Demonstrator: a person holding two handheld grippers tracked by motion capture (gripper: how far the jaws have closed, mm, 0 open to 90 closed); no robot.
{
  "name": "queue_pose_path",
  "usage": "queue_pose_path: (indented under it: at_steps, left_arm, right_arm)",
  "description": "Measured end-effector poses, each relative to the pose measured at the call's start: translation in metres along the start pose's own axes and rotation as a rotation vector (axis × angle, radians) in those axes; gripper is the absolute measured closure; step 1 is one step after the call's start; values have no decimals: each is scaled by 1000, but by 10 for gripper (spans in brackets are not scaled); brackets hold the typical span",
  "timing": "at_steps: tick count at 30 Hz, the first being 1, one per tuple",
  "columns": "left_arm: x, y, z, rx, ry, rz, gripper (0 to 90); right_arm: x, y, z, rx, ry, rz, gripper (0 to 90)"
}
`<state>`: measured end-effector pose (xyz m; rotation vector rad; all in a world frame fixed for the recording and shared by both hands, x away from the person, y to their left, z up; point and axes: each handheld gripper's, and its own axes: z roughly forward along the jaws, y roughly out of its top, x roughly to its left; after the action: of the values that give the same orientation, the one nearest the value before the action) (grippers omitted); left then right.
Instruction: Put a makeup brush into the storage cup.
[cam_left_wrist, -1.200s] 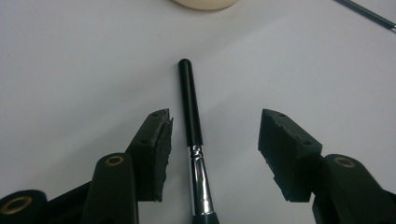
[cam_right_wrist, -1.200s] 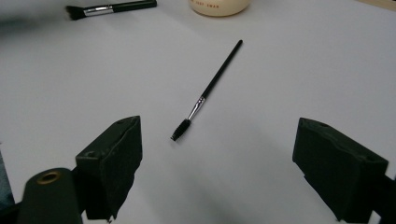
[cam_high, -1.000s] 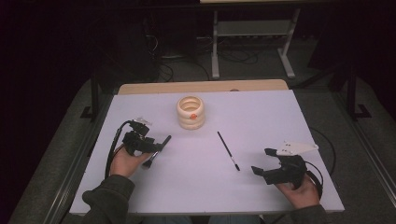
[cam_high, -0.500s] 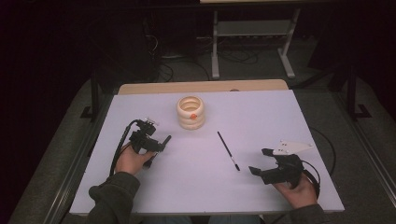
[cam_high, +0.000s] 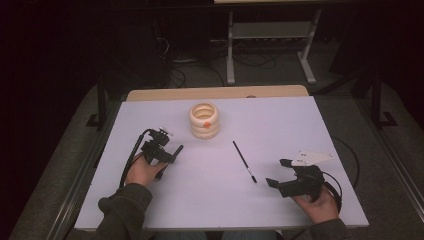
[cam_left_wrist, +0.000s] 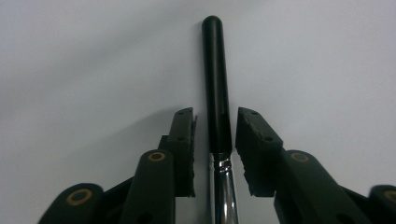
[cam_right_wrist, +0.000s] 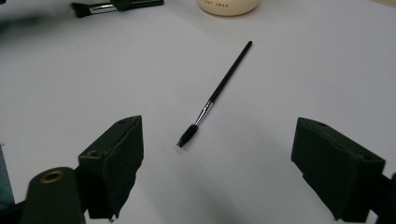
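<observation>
White rectangular table (cam_high: 310, 125), wooden strip (cam_high: 215, 93) along far edge. Grey carpeted floor (cam_high: 60, 165) on both sides and beyond. Metal-framed stand (cam_high: 272, 35) behind table, light-coloured legs, low shelf between them. Loose cables (cam_high: 192, 70) on floor beside stand. Surroundings dark; lighting confined to table and adjacent floor.

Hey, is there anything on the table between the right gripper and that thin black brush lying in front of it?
Nothing visible. The right gripper has its jaws spread wide, and only bare table lies between them and the spoolie brush, whose bristle end points toward the gripper.
</observation>
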<state>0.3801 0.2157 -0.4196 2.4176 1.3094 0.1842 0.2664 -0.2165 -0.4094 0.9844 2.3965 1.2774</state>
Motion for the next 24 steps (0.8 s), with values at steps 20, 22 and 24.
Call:
queue_pose_path:
  at_steps: [20,22,24]
  left_arm:
    - [1,1,-1,18,31,1,795]
    - [4,0,-4,17,29,2,795]
    - [6,-2,-10,7,20,-1,795]
  right_arm:
    - [5,0,3,4,-6,-31,191]
    - [5,0,4,7,-6,-24,187]
    - [5,1,4,7,-7,-17,182]
